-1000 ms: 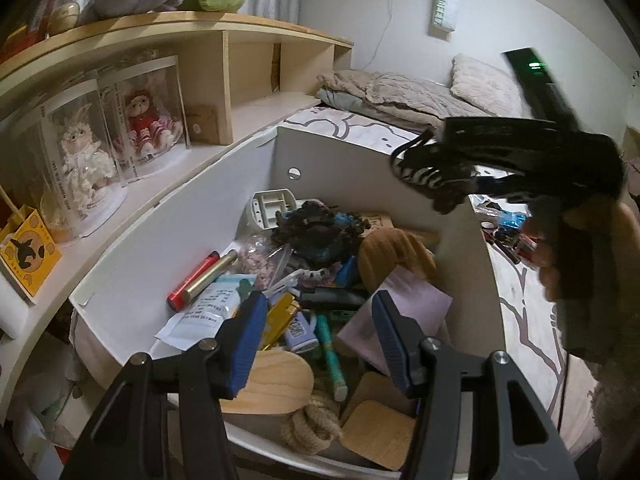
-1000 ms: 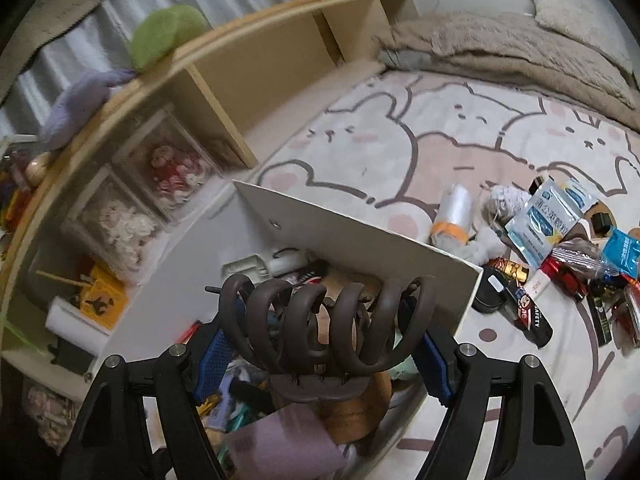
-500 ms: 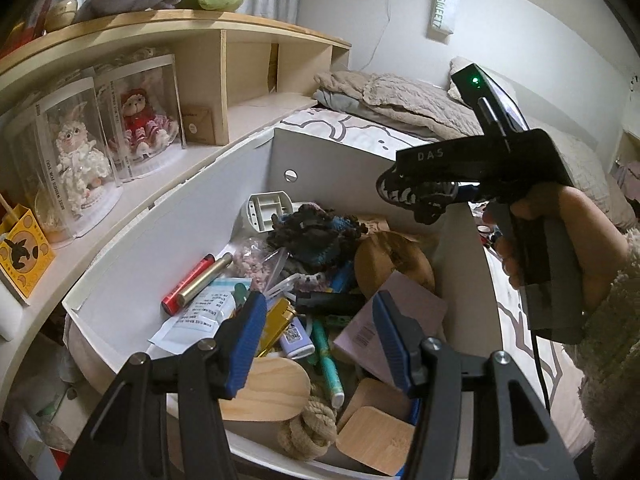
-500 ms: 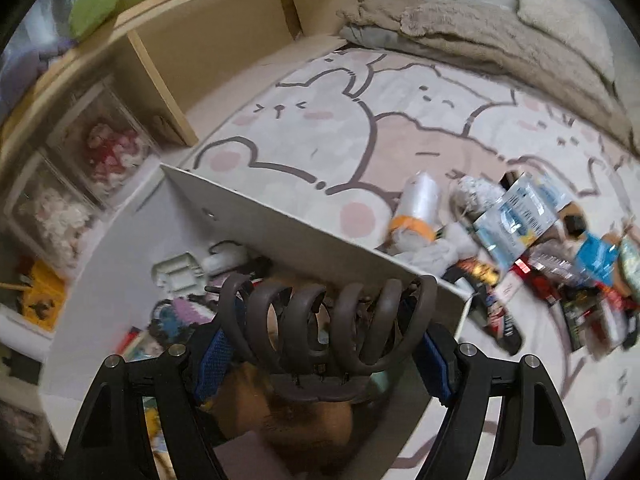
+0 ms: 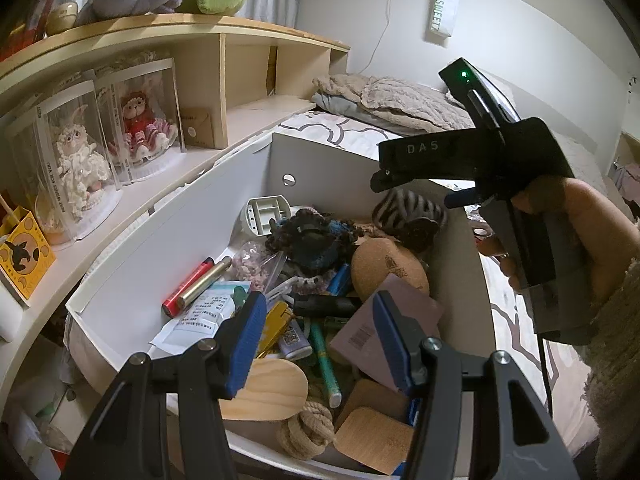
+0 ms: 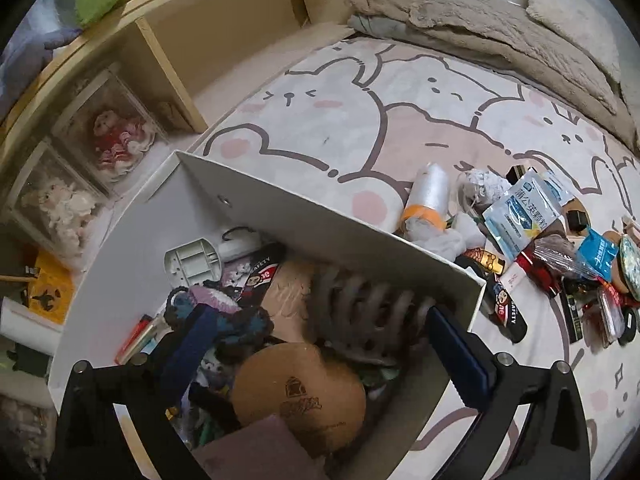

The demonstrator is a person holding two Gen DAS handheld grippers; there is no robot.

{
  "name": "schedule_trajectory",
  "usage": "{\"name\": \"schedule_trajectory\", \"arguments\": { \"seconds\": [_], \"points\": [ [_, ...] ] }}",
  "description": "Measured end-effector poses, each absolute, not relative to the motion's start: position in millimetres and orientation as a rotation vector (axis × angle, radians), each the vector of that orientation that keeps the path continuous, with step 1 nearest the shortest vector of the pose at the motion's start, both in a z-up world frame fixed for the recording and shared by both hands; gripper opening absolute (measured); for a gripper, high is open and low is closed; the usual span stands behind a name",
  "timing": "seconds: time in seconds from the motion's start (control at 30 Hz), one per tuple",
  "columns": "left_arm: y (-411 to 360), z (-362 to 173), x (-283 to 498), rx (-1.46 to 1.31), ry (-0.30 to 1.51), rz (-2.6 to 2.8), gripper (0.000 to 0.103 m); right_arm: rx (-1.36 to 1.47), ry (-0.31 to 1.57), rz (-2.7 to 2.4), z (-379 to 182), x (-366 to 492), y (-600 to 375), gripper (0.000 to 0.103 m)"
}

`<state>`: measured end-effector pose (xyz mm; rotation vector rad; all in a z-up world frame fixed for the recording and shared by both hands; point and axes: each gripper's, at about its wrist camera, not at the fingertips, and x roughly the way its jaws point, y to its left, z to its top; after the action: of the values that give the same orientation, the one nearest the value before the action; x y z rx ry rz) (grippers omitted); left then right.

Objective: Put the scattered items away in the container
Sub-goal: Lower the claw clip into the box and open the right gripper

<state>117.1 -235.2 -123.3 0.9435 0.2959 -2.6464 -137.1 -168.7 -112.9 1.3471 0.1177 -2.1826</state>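
A white box [image 5: 132, 264] holds several small items. A brown hair claw clip [image 6: 360, 312] lies loose inside it at the far right corner, also seen in the left wrist view [image 5: 408, 216]. My right gripper [image 6: 320, 344] is open just above the clip, and it shows from outside in the left wrist view [image 5: 384, 180]. My left gripper [image 5: 320, 336] is open and empty over the near end of the box. Scattered packets and small items [image 6: 560, 248] lie on the bear-print bed cover to the right of the box.
A wooden shelf [image 5: 224, 92] with boxed dolls [image 5: 80, 160] runs along the left of the box. A plastic roll with orange tape [image 6: 428, 196] lies beside the box wall [image 6: 320, 216]. Blankets [image 6: 480, 28] are piled at the far end of the bed.
My right gripper moved over the box with the claw clip, lowered and opened. The clip now lies in the box. The left gripper has hardly moved.
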Motion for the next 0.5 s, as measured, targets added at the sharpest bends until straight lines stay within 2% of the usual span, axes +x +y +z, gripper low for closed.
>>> {"name": "schedule_trajectory", "arguments": {
  "seconds": [0.5],
  "points": [
    [-227.4, -119.1, 119.0, 0.94, 0.29, -2.658, 0.055, 1.306, 0.227, -2.188, -109.4, -120.4, -170.9, 0.103]
  ]
}}
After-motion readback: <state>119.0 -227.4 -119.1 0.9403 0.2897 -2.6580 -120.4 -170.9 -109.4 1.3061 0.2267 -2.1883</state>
